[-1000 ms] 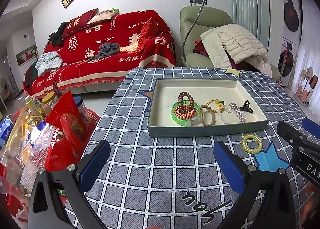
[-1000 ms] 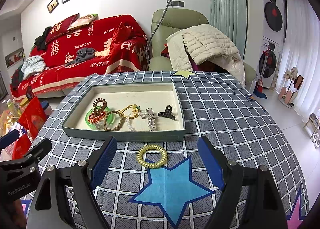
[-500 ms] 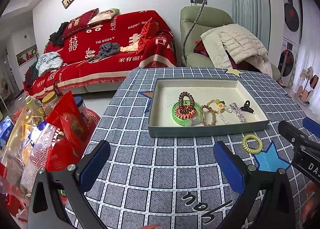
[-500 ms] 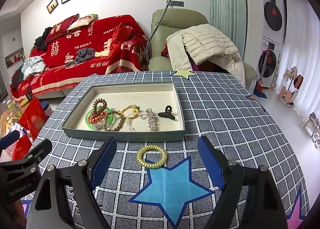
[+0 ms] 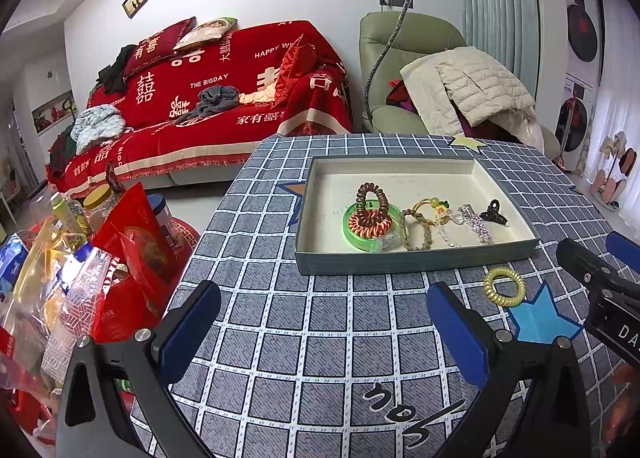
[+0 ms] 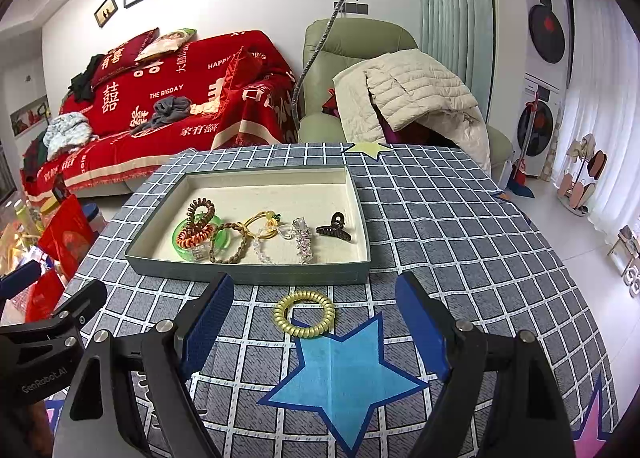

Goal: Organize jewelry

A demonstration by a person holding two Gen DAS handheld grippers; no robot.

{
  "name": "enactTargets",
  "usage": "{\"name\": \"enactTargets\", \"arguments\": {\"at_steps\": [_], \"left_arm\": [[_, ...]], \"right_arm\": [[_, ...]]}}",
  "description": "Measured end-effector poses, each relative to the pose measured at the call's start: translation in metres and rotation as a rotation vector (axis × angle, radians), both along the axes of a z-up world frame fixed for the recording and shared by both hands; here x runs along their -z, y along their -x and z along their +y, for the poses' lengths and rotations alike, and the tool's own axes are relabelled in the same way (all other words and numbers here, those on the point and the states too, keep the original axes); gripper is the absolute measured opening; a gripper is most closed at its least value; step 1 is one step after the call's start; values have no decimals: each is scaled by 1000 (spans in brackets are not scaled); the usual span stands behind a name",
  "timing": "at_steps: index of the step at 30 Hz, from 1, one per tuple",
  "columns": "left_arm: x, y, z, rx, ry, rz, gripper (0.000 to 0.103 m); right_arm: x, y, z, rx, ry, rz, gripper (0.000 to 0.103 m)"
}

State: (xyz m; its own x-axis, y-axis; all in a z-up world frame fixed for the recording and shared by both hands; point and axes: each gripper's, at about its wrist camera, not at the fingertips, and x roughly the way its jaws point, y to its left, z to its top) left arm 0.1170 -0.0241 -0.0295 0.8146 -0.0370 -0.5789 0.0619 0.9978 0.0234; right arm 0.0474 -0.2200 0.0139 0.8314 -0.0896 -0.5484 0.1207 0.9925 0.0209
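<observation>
A yellow spiral hair tie [image 6: 304, 314] [image 5: 504, 292] lies on the checked tablecloth just in front of the grey tray [image 6: 248, 272] [image 5: 416, 260]. Inside the tray lie a green bangle [image 6: 182, 248] with brown and orange spiral ties, a beaded bracelet, a yellow cord, crystal pieces and a dark claw clip [image 6: 335, 230]. My right gripper [image 6: 316, 318] stands open above the cloth, the yellow tie lying between and just ahead of its fingertips, untouched. My left gripper [image 5: 320, 322] hovers open over bare cloth, left of the tie, with nothing between its fingers.
Snack bags and jars [image 5: 80, 258] crowd the space off the table's left edge. A red-covered sofa [image 5: 208, 97] and a green armchair [image 5: 404, 57] with a quilted jacket stand beyond the table. A blue star [image 6: 344, 374] is printed on the cloth.
</observation>
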Motion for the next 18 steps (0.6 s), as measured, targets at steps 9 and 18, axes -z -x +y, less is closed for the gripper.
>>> {"name": "enactTargets", "arguments": {"at_steps": [9, 18], "left_arm": [[1, 0, 0, 3, -2, 8, 103], [0, -2, -3, 6, 0, -5, 103]], "right_arm": [[0, 0, 0, -1, 0, 0, 85], [0, 0, 1, 0, 2, 1, 85]]}}
